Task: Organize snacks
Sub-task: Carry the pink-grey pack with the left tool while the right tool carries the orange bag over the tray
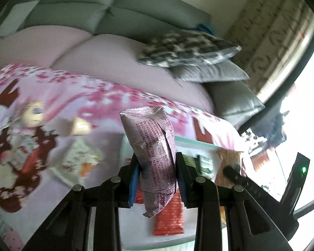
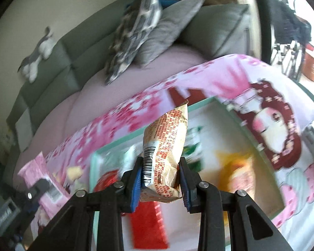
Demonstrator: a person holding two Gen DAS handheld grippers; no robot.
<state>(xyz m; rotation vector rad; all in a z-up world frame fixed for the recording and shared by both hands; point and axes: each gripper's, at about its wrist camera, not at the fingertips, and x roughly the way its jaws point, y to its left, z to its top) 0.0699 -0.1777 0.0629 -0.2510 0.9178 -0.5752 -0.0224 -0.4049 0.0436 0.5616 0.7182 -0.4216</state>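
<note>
Beyond the tongs, a grey sofa [image 2: 58, 62] holds a patterned cushion [image 2: 134, 29], a plain grey cushion [image 2: 167, 27] and a plush toy [image 2: 38, 54].

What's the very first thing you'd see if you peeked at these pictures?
Two snack packets pinched upright in black grippers: a pale purple packet in the left gripper, and a tan packet with orange print in the right gripper. Below lies a mint-rimmed tray of snacks on a pink cartoon cloth, with a grey sofa behind.
</note>
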